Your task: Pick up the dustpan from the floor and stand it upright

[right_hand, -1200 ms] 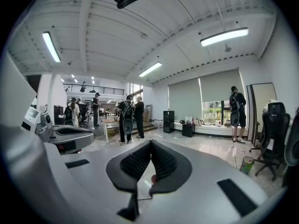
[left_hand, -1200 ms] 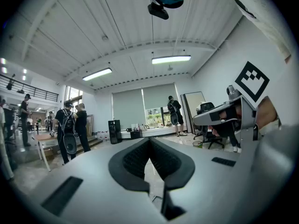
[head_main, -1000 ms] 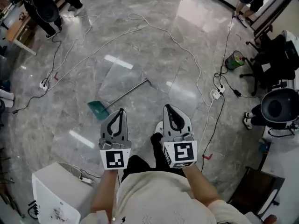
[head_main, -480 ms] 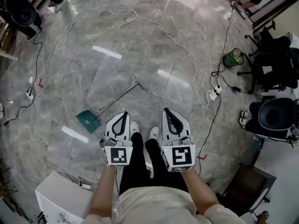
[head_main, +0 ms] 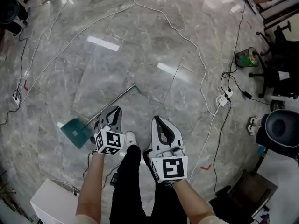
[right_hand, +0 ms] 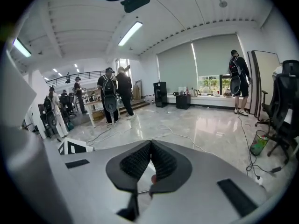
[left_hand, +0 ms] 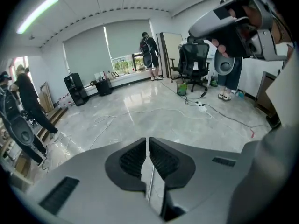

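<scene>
A green dustpan (head_main: pixel 74 133) lies flat on the grey marble floor, its long metal handle (head_main: pixel 112 101) running up and to the right. My left gripper (head_main: pixel 113 111) hangs low beside the handle's lower end, jaws shut with nothing between them. In the left gripper view the thin handle (left_hand: pixel 150 183) shows beyond the closed left gripper (left_hand: pixel 146 141). My right gripper (head_main: pixel 155 120) is further right, above the person's legs, also shut and empty. In the right gripper view the right gripper (right_hand: pixel 150 144) has its pads meeting at the tip.
A white cable (head_main: pixel 177 36) loops across the floor to a power strip (head_main: pixel 221 100). A green bin (head_main: pixel 247 58) and office chairs (head_main: pixel 285 36) stand at the right. A white box (head_main: pixel 51 204) sits at the bottom left. People (right_hand: pixel 112 97) stand far off.
Both grippers have dropped toward the floor. The left one has swung left and down, close to the dustpan's handle. The person has bent forward, so the dustpan looks nearer.
</scene>
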Motion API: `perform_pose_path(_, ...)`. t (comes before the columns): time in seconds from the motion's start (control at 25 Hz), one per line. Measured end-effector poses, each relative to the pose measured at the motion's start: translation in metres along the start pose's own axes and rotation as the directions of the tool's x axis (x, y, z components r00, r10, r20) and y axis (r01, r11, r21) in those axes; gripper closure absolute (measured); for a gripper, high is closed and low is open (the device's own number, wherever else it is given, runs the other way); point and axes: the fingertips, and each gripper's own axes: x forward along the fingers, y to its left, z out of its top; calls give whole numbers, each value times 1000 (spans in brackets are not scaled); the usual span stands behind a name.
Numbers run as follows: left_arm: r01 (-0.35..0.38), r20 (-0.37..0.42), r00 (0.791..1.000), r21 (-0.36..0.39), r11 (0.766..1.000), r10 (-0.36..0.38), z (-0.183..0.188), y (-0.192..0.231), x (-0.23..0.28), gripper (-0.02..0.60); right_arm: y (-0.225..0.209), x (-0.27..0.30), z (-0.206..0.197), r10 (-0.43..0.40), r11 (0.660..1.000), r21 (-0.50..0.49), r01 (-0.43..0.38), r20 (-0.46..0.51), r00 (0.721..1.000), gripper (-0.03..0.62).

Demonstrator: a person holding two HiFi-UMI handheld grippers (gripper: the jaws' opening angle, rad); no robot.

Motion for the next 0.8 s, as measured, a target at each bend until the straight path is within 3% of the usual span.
perform_pose_path(0.16,13,-45,999,46,999,-11,-59,-22,102,557,-34,64,-71,-18,1000,-5,19,66,998,577)
perform_pose_path(0.24,32,-64,998,66,997,-28,-87,-32,150,492,-48,97,-110,-27,999,-15,29,97,995,577)
perform_pose_path(0.36,96,-114,990,93,991,-85,-137,-48,219,482,-65,143,-175,-38,999,-17,40,90,995,577)
perform_pose_path(0.44,188,-196,966,94,978,-167,-180,-59,264,482,-74,171,-217,-38,999,-27,40,65,997,577)
perform_pose_path(0.56,277,-314,919,88,957,-238,-239,-59,327,479,-81,214,-254,-40,999,-15,43,139,989,577)
perform_pose_path(0.72,263,-349,915,140,955,-201,-285,-48,394,479,-89,257,-305,-46,998,-37,53,171,984,577)
perform_pose_path(0.8,275,-386,901,156,949,-198,-309,-49,421,479,-92,272,-327,-55,998,-33,62,175,983,577)
